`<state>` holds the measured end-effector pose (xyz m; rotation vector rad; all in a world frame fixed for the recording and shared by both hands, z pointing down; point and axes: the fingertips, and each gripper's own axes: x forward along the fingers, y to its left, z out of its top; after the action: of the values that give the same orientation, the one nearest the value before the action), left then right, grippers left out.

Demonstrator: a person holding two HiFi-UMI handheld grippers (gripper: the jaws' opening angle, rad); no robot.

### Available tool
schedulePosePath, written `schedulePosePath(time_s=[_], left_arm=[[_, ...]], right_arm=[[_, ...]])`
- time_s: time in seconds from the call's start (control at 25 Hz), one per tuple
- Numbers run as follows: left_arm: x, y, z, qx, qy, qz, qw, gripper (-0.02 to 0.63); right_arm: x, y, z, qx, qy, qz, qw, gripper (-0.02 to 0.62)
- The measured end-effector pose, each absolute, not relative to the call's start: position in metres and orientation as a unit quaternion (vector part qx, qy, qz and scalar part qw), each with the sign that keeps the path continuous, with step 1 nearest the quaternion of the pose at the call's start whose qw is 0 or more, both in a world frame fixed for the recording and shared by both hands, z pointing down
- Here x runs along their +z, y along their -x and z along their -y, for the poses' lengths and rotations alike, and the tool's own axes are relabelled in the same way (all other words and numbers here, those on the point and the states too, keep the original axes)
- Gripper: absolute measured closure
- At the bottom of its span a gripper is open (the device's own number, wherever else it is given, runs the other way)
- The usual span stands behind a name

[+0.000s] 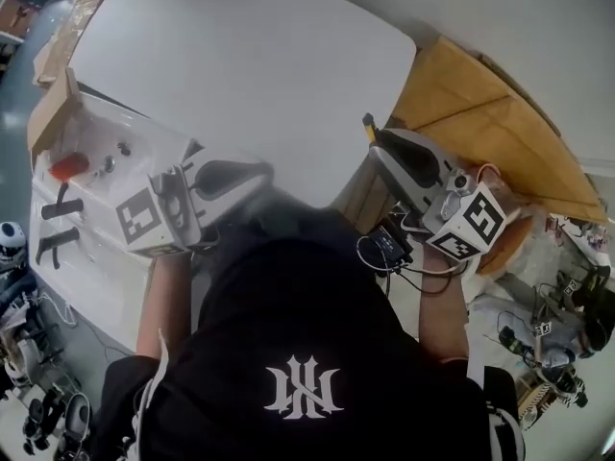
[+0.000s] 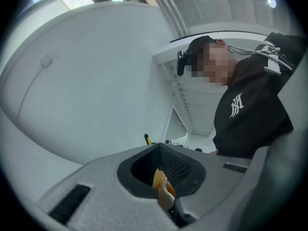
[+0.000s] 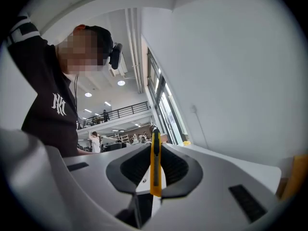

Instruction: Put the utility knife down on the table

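The yellow utility knife (image 3: 155, 162) stands upright between the jaws of my right gripper (image 3: 155, 172), which is shut on it. In the head view its yellow and black tip (image 1: 368, 127) sticks out past the right gripper (image 1: 381, 149), near the edge of the white table (image 1: 240, 56). The knife tip (image 2: 147, 138) also shows far off in the left gripper view. My left gripper (image 1: 258, 175) is held over the table's near edge. Its jaws (image 2: 162, 178) are closed on a small orange-yellow piece (image 2: 160, 179) that I cannot identify.
A clear bin (image 1: 96, 176) at the left holds a red item (image 1: 69, 166) and black handles (image 1: 60, 209). Cardboard (image 1: 48, 113) stands behind it. A wooden board (image 1: 490, 113) lies at the right, with cables and gear on the floor (image 1: 557, 334).
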<state>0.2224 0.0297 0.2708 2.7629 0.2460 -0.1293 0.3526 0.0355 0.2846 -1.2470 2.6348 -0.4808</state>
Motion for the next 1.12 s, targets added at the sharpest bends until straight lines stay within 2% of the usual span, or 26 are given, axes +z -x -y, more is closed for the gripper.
schedulePosePath(time_s=[0.32,0.72,1.12], left_arm=[[0.285,-0.192,0.012,-0.027,-0.988,-0.012,0.153,0.600],[0.343,-0.135,0.144,-0.022,-0.983,0.030,0.182,0.600],[0.439,-0.063,0.336,-0.045,-0.976,0.100,0.189,0.600]], right_arm=[[0.297,-0.326,0.052,-0.117,0.353,-0.926,0.062,0.541],[0.309,-0.244,0.210,-0.129,0.325,-0.936,0.044,0.541],[0.443,-0.154,0.408,-0.184,0.336,-0.922,-0.050,0.541]])
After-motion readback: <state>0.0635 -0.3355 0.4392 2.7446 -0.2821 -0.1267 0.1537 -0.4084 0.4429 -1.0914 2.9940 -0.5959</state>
